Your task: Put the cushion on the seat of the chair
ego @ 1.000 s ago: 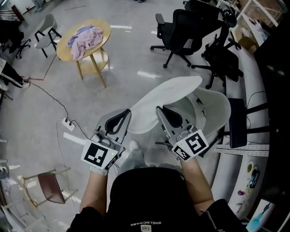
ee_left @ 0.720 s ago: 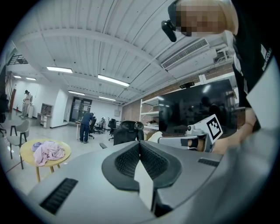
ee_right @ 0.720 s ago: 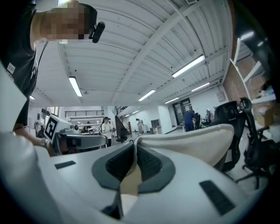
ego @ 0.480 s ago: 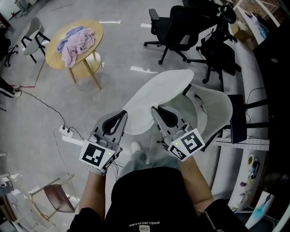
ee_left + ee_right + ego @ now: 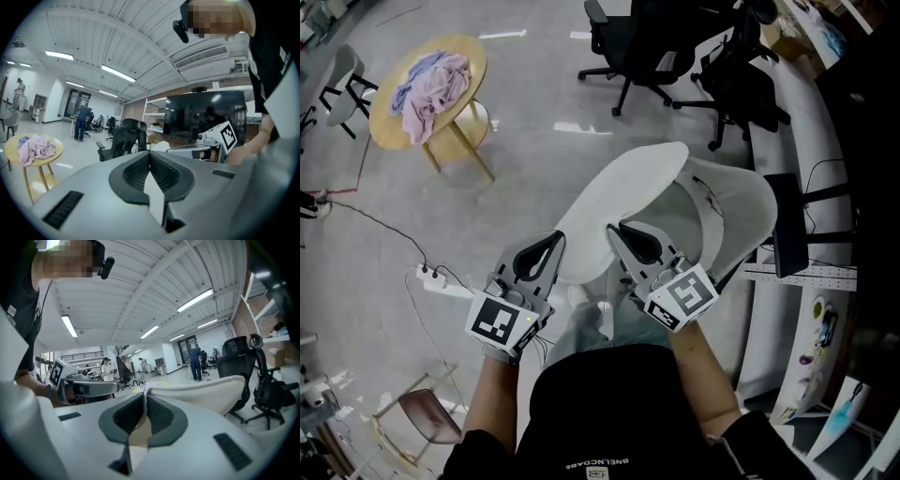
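Observation:
A white oval cushion hangs tilted over the front of a white shell chair, hiding part of its seat. My left gripper is shut on the cushion's near left edge; a thin white strip of it shows between the closed jaws. My right gripper is shut on the near right edge. In the right gripper view the cushion stretches away from the closed pads. Each gripper shows in the other's view, the right gripper and the left gripper.
A round wooden table with a pink cloth stands far left. Black office chairs stand behind the white chair. A power strip with its cable lies on the floor at left. A dark panel and a white desk edge border the right.
Both grippers have carried the cushion forward and a little down towards the white chair. It now covers more of the seat. The grip has stayed the same.

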### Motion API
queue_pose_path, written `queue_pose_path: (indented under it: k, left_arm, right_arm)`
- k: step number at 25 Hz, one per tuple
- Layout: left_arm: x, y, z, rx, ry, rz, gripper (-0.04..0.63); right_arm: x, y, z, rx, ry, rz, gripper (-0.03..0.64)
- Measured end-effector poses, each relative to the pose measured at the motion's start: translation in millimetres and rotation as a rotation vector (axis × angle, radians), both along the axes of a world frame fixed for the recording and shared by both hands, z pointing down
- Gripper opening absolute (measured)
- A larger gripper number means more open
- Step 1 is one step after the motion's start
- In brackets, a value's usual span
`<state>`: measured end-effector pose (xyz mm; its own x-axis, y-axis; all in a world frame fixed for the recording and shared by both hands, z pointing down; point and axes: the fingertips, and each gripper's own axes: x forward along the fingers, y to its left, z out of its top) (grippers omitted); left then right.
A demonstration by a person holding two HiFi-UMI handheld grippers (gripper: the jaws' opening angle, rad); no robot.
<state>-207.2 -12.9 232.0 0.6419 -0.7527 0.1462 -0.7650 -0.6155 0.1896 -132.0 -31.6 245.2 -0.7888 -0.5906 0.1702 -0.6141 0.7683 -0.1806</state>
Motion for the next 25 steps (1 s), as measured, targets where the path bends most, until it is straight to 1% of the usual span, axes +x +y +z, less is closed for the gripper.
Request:
queue_pose_path:
  k: [6, 18, 25]
  left_arm:
    - [15, -15, 9, -0.022, -0.007, 0.016, 0.011]
    - [50, -32, 45, -0.115, -0.025, 0.008, 0.011]
    - [70, -36, 67, -0.169, -0.024, 0.006, 0.011]
  right_arm:
    - [14, -7, 18, -0.041, 0.011, -0.007, 0.029]
    - [30, -23, 59, -0.133, -0.021, -0.045, 0.029]
    - [43, -30, 85, -0.185, -0.005, -0.07, 0.029]
